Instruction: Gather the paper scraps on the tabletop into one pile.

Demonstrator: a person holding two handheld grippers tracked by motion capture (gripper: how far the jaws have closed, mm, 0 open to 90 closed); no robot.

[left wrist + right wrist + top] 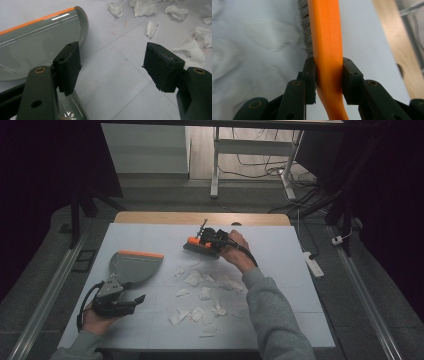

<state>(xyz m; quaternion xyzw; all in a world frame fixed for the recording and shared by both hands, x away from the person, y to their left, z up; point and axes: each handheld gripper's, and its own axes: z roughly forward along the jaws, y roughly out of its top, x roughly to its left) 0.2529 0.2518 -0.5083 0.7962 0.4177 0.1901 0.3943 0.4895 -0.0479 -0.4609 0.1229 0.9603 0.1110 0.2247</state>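
A grey dustpan (134, 265) with an orange lip lies at the left of the white mat, and its pan (35, 42) is large in the left gripper view. My left gripper (131, 296) rests by its handle, jaws wide open (111, 53) over bare mat; the handle lies beneath the left finger (68, 67). An orange brush (199, 245) with grey bristles is at the far middle, bristles on the mat. My right gripper (207, 242) is shut on its orange handle (327, 37), pads (310, 75) pressing both sides. Several torn white paper scraps (205, 292) are scattered between brush and front edge.
The white mat (285, 270) covers a wooden table whose bare strip (200, 218) shows at the back. Scraps (150, 27) lie close ahead of the left gripper. A power strip (314, 262) lies on the floor at right. A desk frame and cables stand behind.
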